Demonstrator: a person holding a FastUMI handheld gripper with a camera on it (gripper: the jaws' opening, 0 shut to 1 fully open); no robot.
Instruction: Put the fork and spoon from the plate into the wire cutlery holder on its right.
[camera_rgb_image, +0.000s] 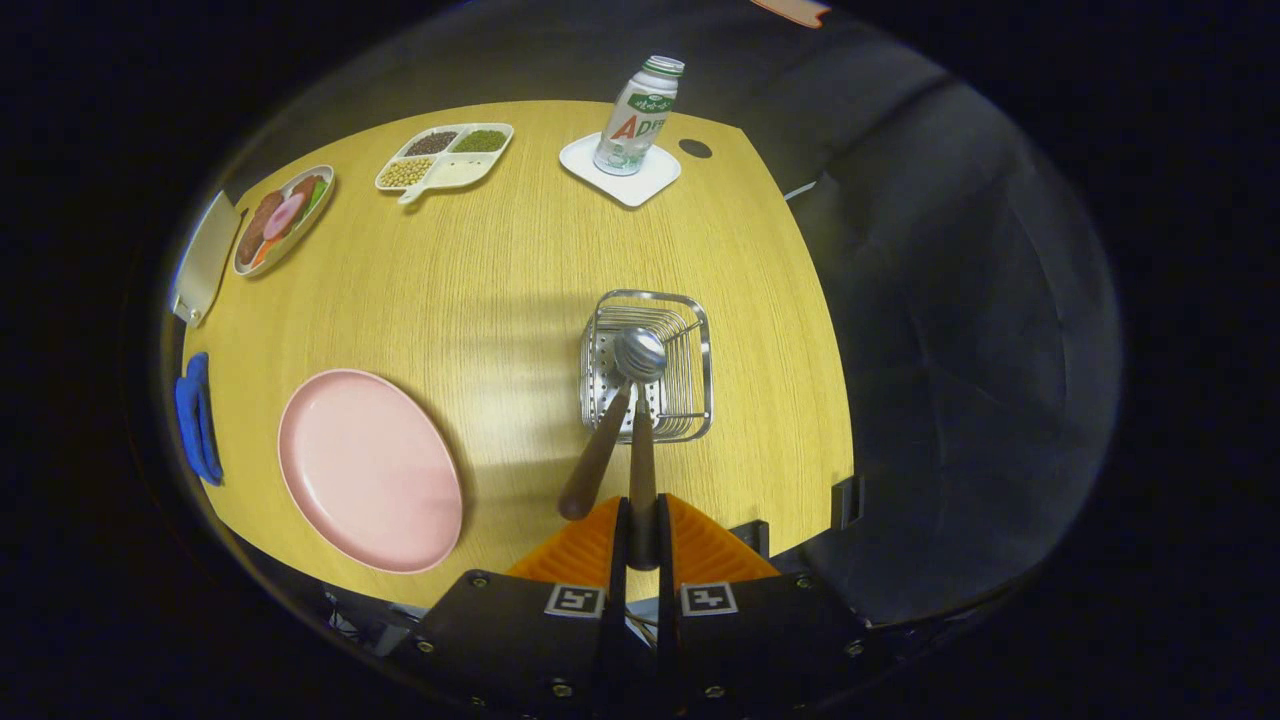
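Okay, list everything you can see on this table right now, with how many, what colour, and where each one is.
Table: one, light wood, under everything.
Plate: one, pink, bare, left of the wire holder.
Wire holder: one, silver, right of the plate, just ahead of the fingers.
Spoon: one, silver bowl over the holder, brown handle clamped between the fingers.
Second utensil: one, brown handle leaning out of the holder; head hidden.
Bottle: one, white and green, on a white coaster at the far edge.
Divided tray: one, white, holding beans, far side.
Food plate: one, far left.
Blue item: one, left edge; unclear.
Fingers: two, shut on the spoon handle.
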